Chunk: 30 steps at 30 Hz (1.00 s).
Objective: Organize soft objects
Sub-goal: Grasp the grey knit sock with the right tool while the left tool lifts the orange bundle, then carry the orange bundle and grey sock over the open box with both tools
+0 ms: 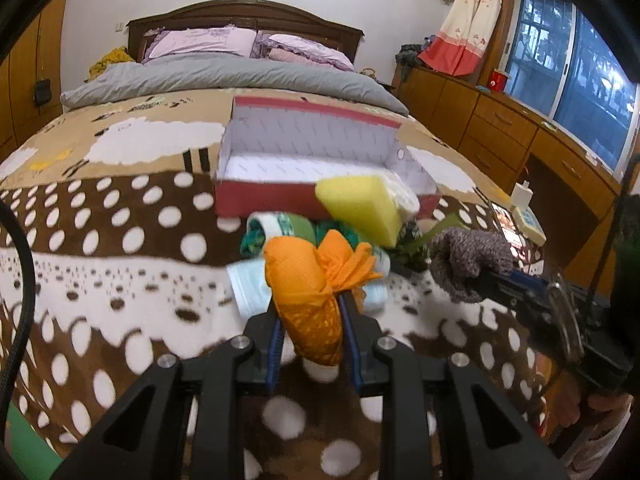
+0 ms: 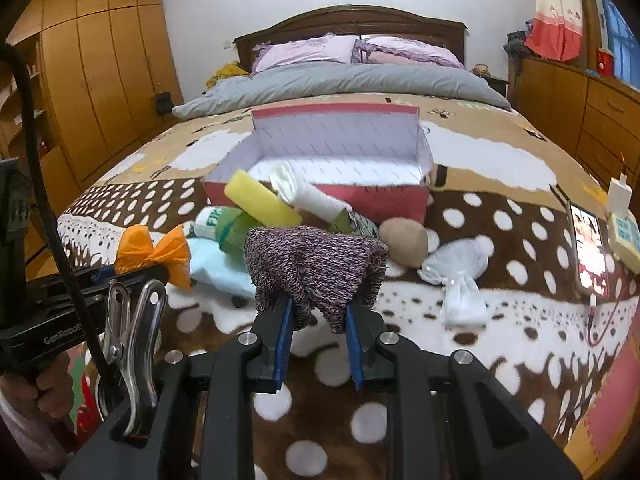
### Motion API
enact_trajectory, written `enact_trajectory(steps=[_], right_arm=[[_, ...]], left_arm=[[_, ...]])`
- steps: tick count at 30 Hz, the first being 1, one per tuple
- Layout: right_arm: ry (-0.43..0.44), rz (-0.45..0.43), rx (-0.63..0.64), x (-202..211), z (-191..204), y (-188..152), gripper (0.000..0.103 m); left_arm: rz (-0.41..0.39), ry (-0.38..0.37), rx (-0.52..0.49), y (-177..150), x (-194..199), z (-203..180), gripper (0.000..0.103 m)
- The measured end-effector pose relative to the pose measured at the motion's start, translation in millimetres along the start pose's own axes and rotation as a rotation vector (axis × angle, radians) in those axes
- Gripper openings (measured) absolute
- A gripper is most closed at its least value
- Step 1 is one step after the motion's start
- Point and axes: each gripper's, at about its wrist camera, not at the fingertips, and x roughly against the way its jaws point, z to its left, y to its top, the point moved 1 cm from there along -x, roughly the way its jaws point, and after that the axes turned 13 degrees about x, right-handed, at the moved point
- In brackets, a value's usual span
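Spread across the bed is a brown blanket (image 2: 500, 344) with white dots and sheep, and both grippers hang just above it, short of the red box (image 2: 340, 196). On the box's near left, the left gripper (image 1: 310, 312) is clamped on an orange mesh pouch (image 1: 304, 280) whose knotted top flares out past the fingertips. On the near right, the right gripper (image 2: 320, 312) has its blue pads pressed into a grey-purple knit piece (image 2: 316, 264), which drapes over both fingers. Between the grippers and the box lies the loose pile: a pale blue cloth (image 2: 216, 268), a green-and-white roll (image 2: 224, 224), a yellow sponge (image 2: 260, 204) and a white rolled cloth (image 2: 308, 196) leaning against the box's front wall. Right of the pile, near the box's front corner, sit a tan soft ball (image 2: 406, 240) and a white tied pouch (image 2: 460, 276). Further right of the box, at the blanket's edge, a phone (image 2: 588, 248) lies lit. Behind the box are a grey duvet (image 2: 344, 80) and lilac pillows (image 2: 308, 50).
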Motion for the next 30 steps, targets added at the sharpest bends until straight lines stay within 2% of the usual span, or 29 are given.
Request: enact_trajectory(steps=[16, 30], right_arm=[[-0.004, -0.023, 0.007, -19.3, -20.3, 55.4, 0.024], [-0.027, 0.004, -0.038, -60.0, -53.0, 83.2, 0.024]], left_arm=[[-0.038, 0.001, -0.039, 76.5, -28.1, -20.9, 0.026], [0.003, 0.012, -0.046, 115.9, -84.8, -21.2, 0.027]])
